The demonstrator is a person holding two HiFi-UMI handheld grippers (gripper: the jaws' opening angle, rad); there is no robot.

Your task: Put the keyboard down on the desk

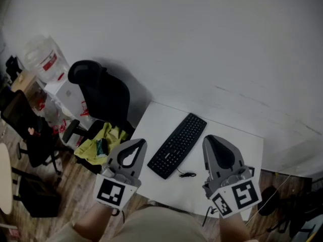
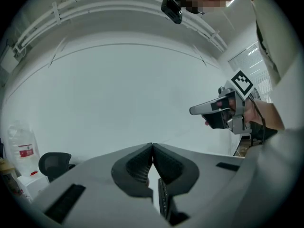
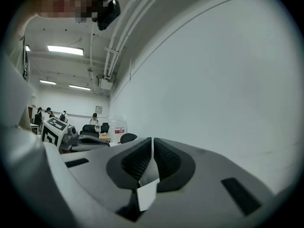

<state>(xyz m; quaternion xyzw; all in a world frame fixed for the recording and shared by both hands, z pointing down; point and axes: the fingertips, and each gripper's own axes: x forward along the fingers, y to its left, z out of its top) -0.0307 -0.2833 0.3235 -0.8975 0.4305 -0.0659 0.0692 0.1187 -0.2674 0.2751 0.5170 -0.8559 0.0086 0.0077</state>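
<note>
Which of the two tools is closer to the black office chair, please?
Left. The left tool hangs at the desk's left edge, just right of the chair. The right tool is over the desk's right side, beyond the keyboard.

The long black plastic keyboard (image 1: pixel 177 145) and its thin black cable (image 1: pixel 186 174) stand dark against the plain white bench (image 1: pixel 161 119). The left gripper (image 1: pixel 138 143) and the right gripper (image 1: pixel 209 139) are both pale grey, each with black-and-white square markers (image 1: pixel 111 191) on a white ground. In the gripper views the fingers (image 2: pixel 137 167) show black ribbed pads set in smooth grey shells. Beside the bench, the padded black office chair (image 1: pixel 101 92) carries a crumpled yellow-green cloth (image 1: pixel 91 150). A clear plastic water jug (image 1: pixel 44 59) bears a red-and-white label. The floor (image 1: pixel 70 185) is brown wood planking, and the wall (image 1: pixel 202 44) is flat greyish white.
</note>
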